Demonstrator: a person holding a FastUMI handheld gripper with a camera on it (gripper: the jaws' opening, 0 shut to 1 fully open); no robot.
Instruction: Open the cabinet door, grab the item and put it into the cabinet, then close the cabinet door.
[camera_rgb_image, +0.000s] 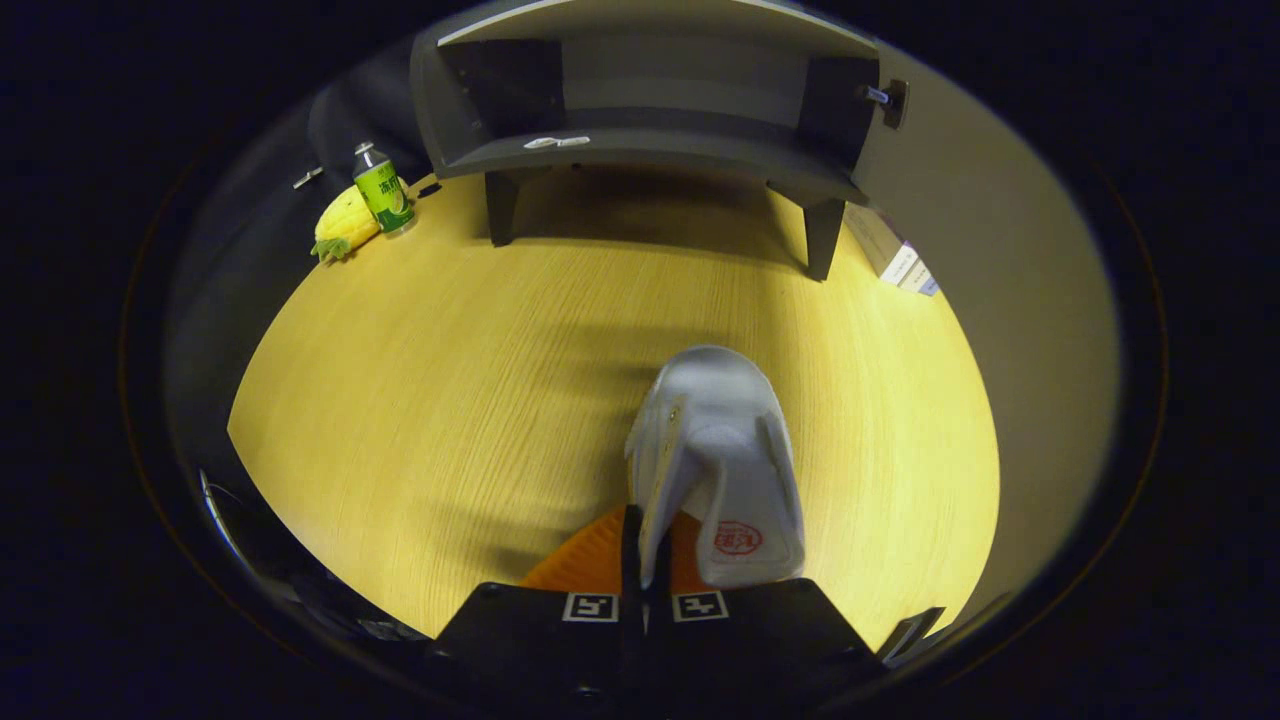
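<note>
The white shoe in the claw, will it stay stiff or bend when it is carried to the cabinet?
The white shoe looks like soft canvas, so its upper probably gives a little. The claw pinches only its side wall, fingers nearly together, so the shoe may swing or tilt. It seems light for its size, judging by that thin grip. The open cabinet stands beyond it.

Red stamp on shoe (722, 450), bottle (383, 190) label: both illegible.

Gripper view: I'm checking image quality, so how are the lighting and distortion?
Gripper view: fisheye bends the table edges; warm even light, dark inside the open cabinet, shadow beneath it; shoe, held by the gripper, is sharp.
</note>
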